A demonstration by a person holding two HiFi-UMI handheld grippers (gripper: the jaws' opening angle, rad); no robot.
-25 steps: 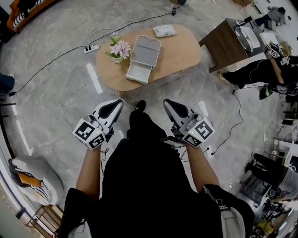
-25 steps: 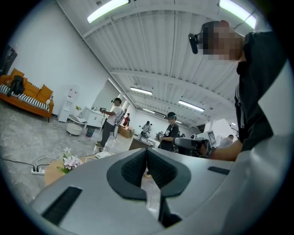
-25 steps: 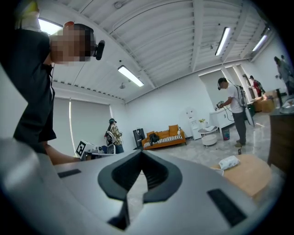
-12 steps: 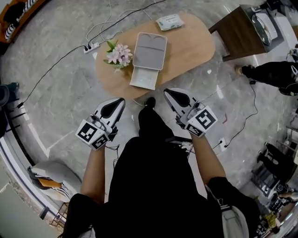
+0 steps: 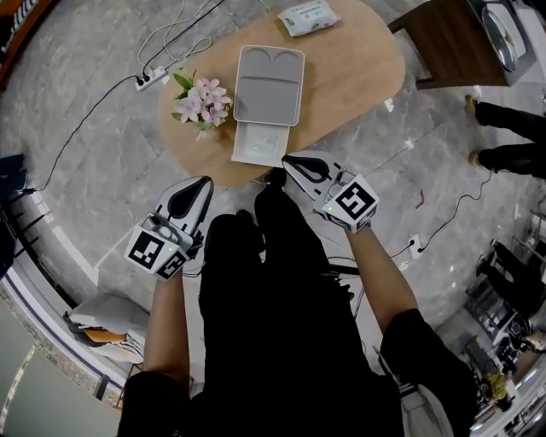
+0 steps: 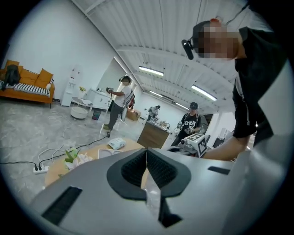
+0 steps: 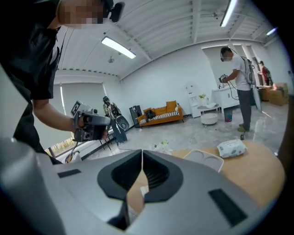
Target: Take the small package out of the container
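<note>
Two grippers, one container, one small package, one bunch of flowers and one oval wooden table (image 5: 363,81) are in view. On the left gripper (image 5: 199,191) the jaws are pressed together with nothing between them, and it is held off the table's near edge. The right gripper (image 5: 295,161) has its jaws together too, gripping nothing, with its tip just beside the near edge of the container (image 5: 269,85). That container lies open on the table, grey lid folded back; whether anything lies in its pale base cannot be told. The small package (image 5: 311,17) rests on the table's far end, beyond the container and apart from it. The flowers (image 5: 200,98) stand just left of the lid.
</note>
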